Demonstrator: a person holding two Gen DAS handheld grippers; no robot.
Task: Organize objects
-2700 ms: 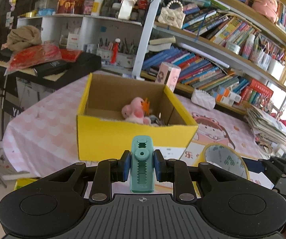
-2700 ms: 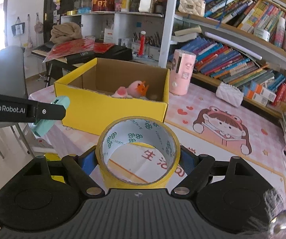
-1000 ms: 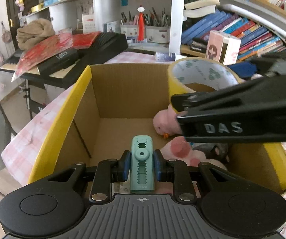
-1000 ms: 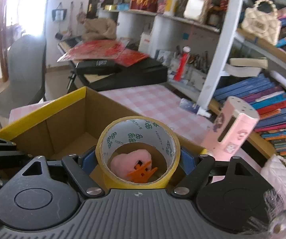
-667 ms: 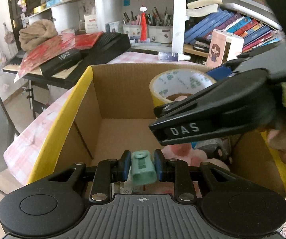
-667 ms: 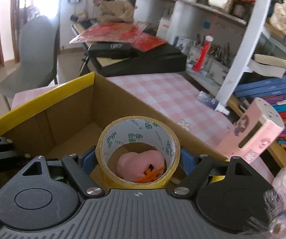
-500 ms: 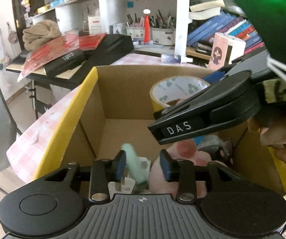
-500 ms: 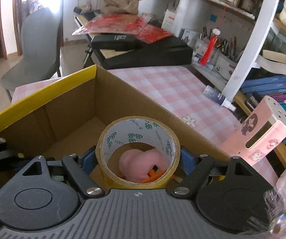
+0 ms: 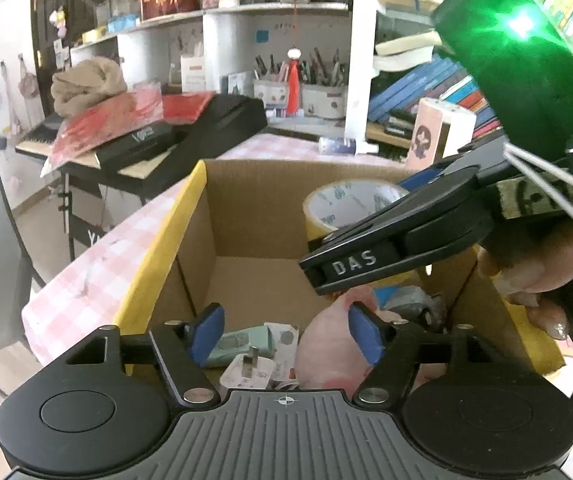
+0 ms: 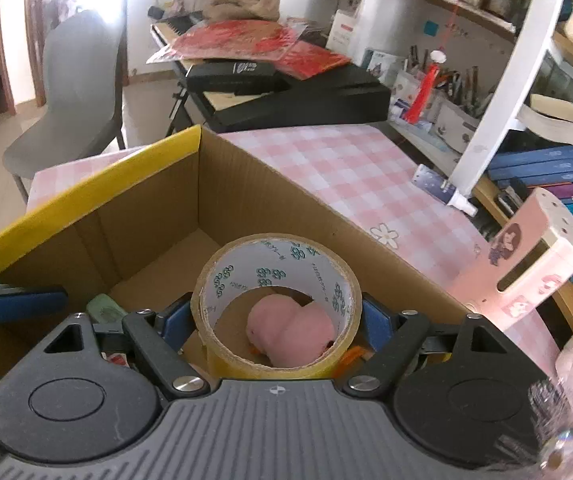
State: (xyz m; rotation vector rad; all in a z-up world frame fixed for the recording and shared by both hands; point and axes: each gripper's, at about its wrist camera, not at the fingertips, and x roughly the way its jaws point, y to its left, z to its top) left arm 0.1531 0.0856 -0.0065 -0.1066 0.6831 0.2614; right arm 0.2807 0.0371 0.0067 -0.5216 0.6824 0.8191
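Jaws of the left gripper [image 9: 284, 330] are opening and nothing is between them. Below them, on the floor of the cardboard box [image 9: 242, 204], lies the mint-green clip [image 9: 242, 345], near the box's near wall, beside a white plug [image 9: 248, 374] and a pink plush toy [image 9: 326, 354].

The right gripper [image 10: 264, 324] has its blue pads on both sides of the tape roll [image 10: 276, 304]; its jaws are opening a little, and I cannot tell if the pads still press on the roll. The roll hangs over the inside of the box, above the plush toy. The box stands on a table with a pink checked cloth [image 10: 350, 176], near the table's left edge. A pink case [image 10: 526, 264] stands behind the box.
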